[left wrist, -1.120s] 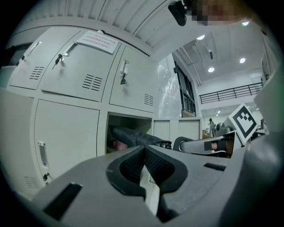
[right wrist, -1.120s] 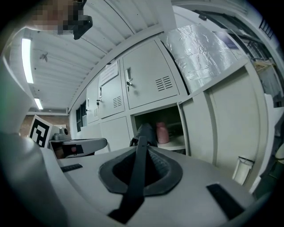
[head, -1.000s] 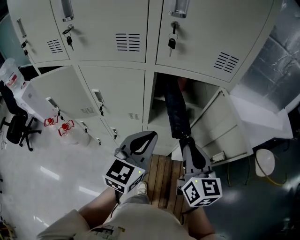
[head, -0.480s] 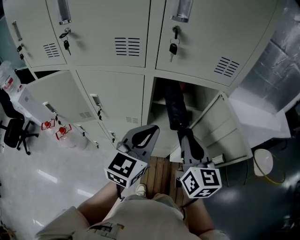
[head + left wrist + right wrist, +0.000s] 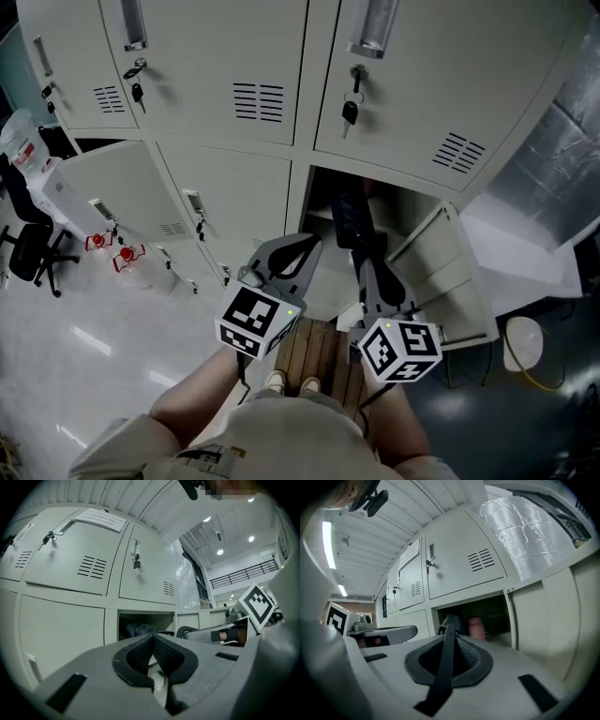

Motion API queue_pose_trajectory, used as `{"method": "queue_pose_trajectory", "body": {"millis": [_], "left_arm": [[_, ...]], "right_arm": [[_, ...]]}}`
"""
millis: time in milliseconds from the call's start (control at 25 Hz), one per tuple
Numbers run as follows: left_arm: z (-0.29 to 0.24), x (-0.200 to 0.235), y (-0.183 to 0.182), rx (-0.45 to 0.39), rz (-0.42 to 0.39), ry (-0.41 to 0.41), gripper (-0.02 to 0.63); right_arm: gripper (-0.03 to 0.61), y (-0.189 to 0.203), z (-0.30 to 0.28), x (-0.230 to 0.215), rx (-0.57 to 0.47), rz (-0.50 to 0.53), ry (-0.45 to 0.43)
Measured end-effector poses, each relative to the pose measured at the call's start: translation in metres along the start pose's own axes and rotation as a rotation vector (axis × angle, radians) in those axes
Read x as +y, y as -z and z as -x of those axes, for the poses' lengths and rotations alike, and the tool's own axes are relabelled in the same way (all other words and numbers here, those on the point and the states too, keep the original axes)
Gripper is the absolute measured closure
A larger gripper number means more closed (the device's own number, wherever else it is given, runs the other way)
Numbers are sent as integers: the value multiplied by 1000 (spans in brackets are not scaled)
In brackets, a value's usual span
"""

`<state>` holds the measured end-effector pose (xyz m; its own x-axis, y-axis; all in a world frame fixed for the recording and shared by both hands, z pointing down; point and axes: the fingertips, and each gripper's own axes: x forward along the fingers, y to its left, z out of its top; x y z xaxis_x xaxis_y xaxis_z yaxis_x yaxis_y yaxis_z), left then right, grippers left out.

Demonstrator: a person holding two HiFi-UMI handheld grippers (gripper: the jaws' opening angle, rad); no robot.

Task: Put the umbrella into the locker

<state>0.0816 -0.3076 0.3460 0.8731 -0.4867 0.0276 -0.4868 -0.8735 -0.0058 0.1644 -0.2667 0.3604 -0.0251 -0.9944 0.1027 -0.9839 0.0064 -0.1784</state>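
Note:
The umbrella (image 5: 349,217) is dark and folded, and it pokes lengthwise into the open locker (image 5: 401,208) at the lower middle of the bank. My right gripper (image 5: 368,264) is shut on its near end. In the right gripper view (image 5: 450,638) a black strap (image 5: 446,663) runs between the jaws and the umbrella (image 5: 451,619) lies just beyond the tips, inside the opening. Just left of the opening, my left gripper (image 5: 309,242) is shut and holds nothing. Its tips (image 5: 152,637) meet, and the left gripper view shows the umbrella (image 5: 138,629) in the compartment.
The locker's door (image 5: 441,277) swings out to the right of the opening. A pink thing (image 5: 476,627) stands inside the compartment. Keys (image 5: 349,112) hang from the closed door above. A wooden pallet (image 5: 309,345) lies underfoot; an office chair (image 5: 28,248) and water jugs (image 5: 117,258) stand at the left.
Both grippers have moved toward the lockers. The umbrella has gone further into the open compartment, with less of it showing outside.

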Motion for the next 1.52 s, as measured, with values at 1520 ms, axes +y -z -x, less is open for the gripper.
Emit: {"method": "queue_pose_trajectory", "body": {"millis": [1520], "left_arm": [[-66,50,13,45,8,-104,606]], "right_arm": [[554,-15,-152,-37,56,8,2]]}}
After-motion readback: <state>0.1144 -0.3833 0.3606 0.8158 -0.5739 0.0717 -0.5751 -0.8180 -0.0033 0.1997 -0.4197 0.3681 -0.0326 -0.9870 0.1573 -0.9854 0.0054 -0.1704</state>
